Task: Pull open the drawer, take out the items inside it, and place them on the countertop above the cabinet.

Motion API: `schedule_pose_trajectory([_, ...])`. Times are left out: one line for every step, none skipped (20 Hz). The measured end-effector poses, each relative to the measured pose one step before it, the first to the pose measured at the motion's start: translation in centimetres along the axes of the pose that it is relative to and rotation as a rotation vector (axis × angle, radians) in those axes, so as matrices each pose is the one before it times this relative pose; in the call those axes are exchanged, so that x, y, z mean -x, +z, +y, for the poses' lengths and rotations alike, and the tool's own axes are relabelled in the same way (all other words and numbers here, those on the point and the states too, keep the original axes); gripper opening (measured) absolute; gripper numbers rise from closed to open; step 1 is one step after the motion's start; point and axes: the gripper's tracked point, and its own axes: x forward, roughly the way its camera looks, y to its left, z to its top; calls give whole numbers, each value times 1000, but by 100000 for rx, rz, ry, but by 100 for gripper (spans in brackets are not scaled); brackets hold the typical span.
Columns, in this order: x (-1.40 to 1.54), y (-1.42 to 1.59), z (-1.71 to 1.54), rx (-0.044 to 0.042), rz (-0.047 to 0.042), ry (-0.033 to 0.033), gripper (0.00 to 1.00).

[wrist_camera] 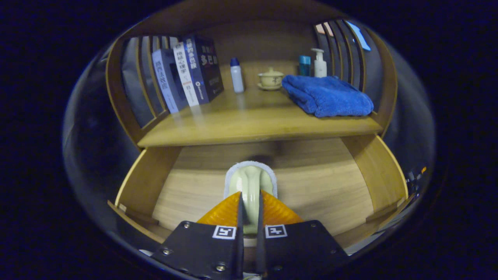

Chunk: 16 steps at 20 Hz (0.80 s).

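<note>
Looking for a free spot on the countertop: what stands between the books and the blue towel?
In the gripper view, a white bottle and a lidded cup stand between the books and the towel.

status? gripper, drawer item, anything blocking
Gripper shut on pale green brush, over open drawer. Countertop above: free space between books and blue towel.

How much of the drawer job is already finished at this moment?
Done: the drawer stands pulled open. In hand: the gripper is shut on the pale handle of a brush-like tool above the drawer floor. Left: set it on the countertop, beside the blue towel.
</note>
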Motion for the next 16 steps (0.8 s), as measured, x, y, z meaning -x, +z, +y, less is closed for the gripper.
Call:
schedule_pose_trajectory([749, 484, 441, -1141, -4319, 2195, 13])
schedule_pose_trajectory([668, 886, 259, -1591, -5049, 2037, 13])
schedule_pose_trajectory([746, 838, 196, -886, -5261, 1282, 13])
schedule_pose_trajectory([781, 844, -47, 407, -5464, 206, 13])
schedule_pose_trajectory([861, 747, -92, 1526, -4482, 337, 13])
schedule_pose_trajectory([732, 559, 299, 1143, -3953, 1042, 13])
schedule_pose_trajectory([855, 352, 481, 137, -3979, 1405, 13])
schedule_pose_trajectory([821, 239, 216, 531, -3629, 564, 13])
schedule_pose_trajectory([610, 404, -186, 1244, -4052, 205, 13])
schedule_pose_trajectory([769, 691, 33, 1650, -4794, -60, 13])
schedule_pose_trajectory([688, 703, 91, 1362, -4866, -70, 13])
schedule_pose_trajectory([905, 839, 143, 540, -4315, -120, 13])
schedule_pose_trajectory([691, 865, 200, -270, -3500, -437, 13])
schedule_pose_trajectory([560, 660, -7, -639, -2335, -498, 13])
schedule_pose_trajectory([378, 759, -26, -715, -1763, 96, 13])
schedule_pose_trajectory([188, 720, -51, -543, -1249, -133, 13])
